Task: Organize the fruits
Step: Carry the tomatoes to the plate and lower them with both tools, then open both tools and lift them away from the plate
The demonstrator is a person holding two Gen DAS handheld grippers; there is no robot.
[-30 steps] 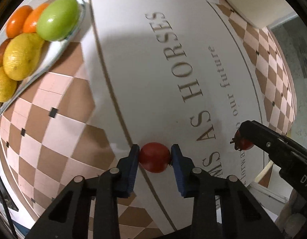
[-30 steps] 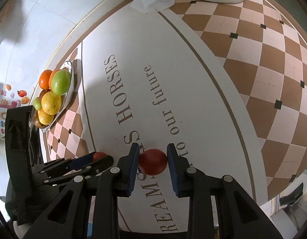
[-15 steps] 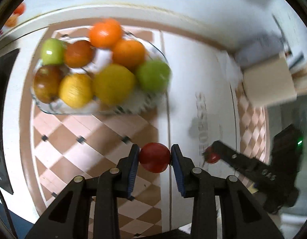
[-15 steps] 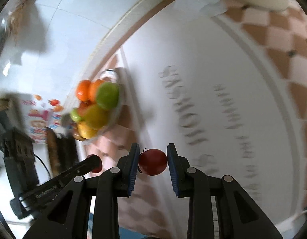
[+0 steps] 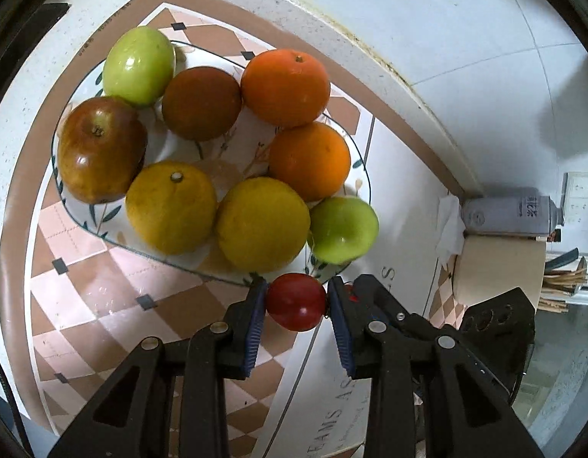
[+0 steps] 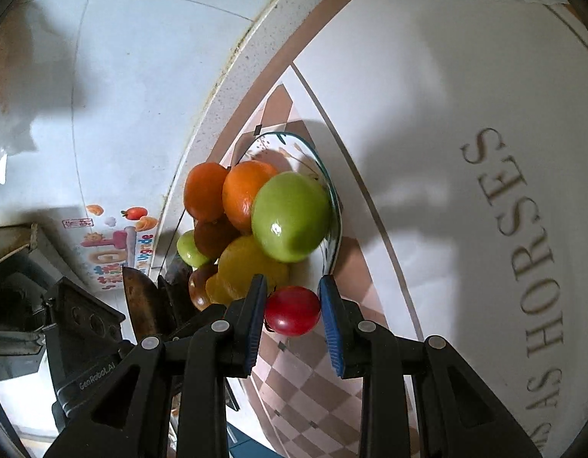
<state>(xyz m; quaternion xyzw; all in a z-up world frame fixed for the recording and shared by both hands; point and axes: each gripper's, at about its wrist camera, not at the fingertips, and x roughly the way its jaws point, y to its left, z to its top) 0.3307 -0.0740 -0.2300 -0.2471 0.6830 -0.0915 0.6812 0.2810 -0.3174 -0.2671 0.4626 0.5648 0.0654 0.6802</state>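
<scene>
Tomatoes are held by both grippers: the left gripper (image 5: 296, 301) pinches one red tomato (image 5: 296, 301), the right gripper (image 6: 292, 310) another tomato (image 6: 292, 310). Both hover beside the fruit plate (image 5: 362, 175).

The right gripper (image 6: 292, 311) is clamping a red tomato (image 6: 293, 310) in its jaws, hanging just beside the heaped fruit plate (image 6: 334, 225) on the counter (image 6: 427, 122).

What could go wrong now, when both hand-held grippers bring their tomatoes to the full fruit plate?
1. The plate is crowded; a dropped tomato may roll off, or knock the green apple at its rim.
2. The left hand-held gripper and right hand-held gripper are close and could collide.
</scene>
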